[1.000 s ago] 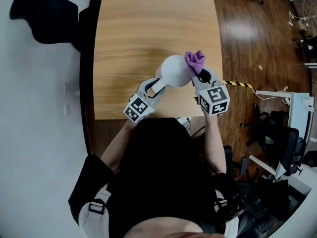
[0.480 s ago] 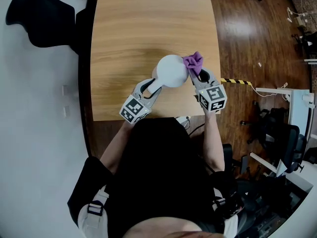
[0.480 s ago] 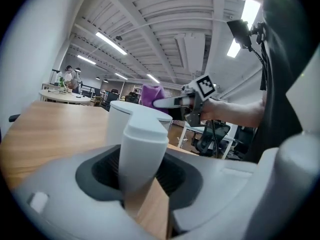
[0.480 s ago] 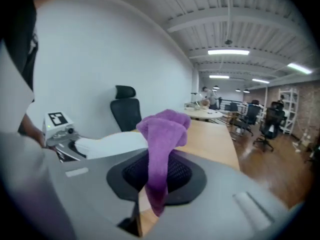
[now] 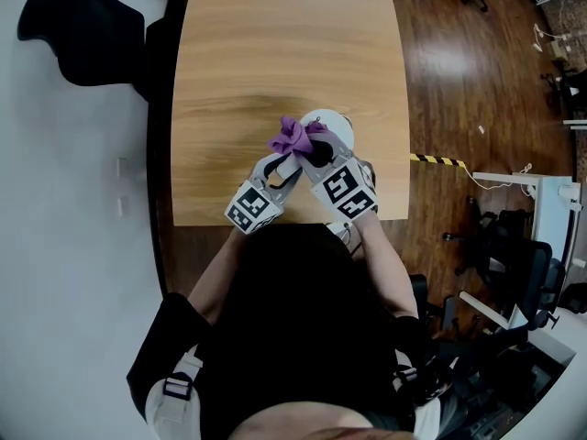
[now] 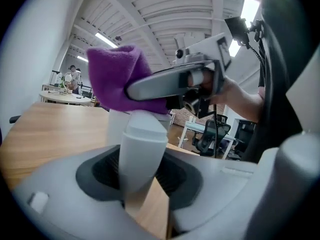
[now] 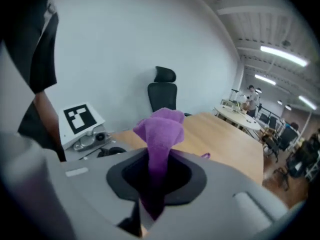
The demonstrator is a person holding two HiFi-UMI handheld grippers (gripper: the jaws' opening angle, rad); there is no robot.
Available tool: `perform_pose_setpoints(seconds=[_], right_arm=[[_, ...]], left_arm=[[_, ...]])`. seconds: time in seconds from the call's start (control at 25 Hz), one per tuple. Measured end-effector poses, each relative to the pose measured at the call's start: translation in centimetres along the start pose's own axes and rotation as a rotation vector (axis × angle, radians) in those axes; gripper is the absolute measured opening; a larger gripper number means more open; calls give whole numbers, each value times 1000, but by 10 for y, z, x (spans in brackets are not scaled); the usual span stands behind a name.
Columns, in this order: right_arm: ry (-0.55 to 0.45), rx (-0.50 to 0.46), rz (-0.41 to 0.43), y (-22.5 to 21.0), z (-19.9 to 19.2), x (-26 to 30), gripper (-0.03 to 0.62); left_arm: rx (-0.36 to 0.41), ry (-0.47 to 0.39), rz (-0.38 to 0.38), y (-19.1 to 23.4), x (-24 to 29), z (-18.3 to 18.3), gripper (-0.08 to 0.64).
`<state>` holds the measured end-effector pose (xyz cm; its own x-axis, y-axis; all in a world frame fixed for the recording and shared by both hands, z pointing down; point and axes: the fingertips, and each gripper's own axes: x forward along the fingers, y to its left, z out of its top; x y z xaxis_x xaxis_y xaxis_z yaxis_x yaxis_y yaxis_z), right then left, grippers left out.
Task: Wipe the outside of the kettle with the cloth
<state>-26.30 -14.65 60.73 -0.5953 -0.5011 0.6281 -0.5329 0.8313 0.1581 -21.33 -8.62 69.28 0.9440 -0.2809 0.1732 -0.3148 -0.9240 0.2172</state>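
In the head view the white kettle point(image 5: 332, 123) stands near the table's front edge, largely covered by the purple cloth point(image 5: 294, 137) and my right gripper point(image 5: 312, 150). That gripper is shut on the cloth point(image 7: 161, 132), which bunches up out of its jaws and lies over the kettle's near left side, just above the handle. My left gripper point(image 5: 281, 165) is shut on the kettle's white handle point(image 6: 142, 143). In the left gripper view the cloth point(image 6: 117, 76) hangs right over the handle, with a finger of the right gripper point(image 6: 165, 84) beside it. The kettle's body is mostly hidden there.
The wooden table point(image 5: 275, 53) stretches away from me. A black chair point(image 5: 73, 26) stands at its far left corner, also the black chair point(image 7: 163, 91). Dark wood floor with yellow-black tape point(image 5: 438, 159) and a white desk point(image 5: 541, 191) lie to the right.
My right gripper has swept the cloth from the kettle's right side across to its near left, above the handle. The left gripper has stayed on the handle.
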Motion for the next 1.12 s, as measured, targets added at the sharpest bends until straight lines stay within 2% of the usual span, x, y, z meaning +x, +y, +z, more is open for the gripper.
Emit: perform_pose_setpoints(seconds=[0.16,0.24,0.32,0.4,0.48,0.52,0.56,0.68,0.8,0.88,1.0,1.04,1.12], right_arm=[[-15,194,-167,-90,-24,-10,54],[6,224,-227,-107,-19,-22,52],[-12,140,-198,-79,12,-23,52],[-11,-23,-86,-20,40,-6,52],[75,-183,-6,23,34,15,52],[121,-222,10,29,23,21,53],[143,-219,18,28,14,23,54],[94,-56,15,-5,3,9,54],[47,115,-32,-54,-14,-10,54],[48,213,-84,-85,-41,-23,54],[86,359,-201,-119,-103,-52,54],[63,416,-237,-124,-119,-67,54],[-95,555,-254,-127,-129,-105,54]], left_arm=[[3,-6,4,2,-4,-2,4],[6,-3,-2,0,-6,-3,4],[10,-3,-8,0,-9,-5,4],[17,-3,-8,-3,-12,-4,4],[23,-1,-2,-11,-11,-3,4],[26,1,2,-15,-9,-3,4],[30,5,6,-17,-7,-3,4],[38,19,19,-21,-3,-4,4],[42,15,22,-23,2,-4,4],[42,15,18,-24,5,-7,3],[33,20,7,-27,5,-13,3],[31,24,3,-28,6,-13,3],[34,36,-3,-31,10,-8,3]])
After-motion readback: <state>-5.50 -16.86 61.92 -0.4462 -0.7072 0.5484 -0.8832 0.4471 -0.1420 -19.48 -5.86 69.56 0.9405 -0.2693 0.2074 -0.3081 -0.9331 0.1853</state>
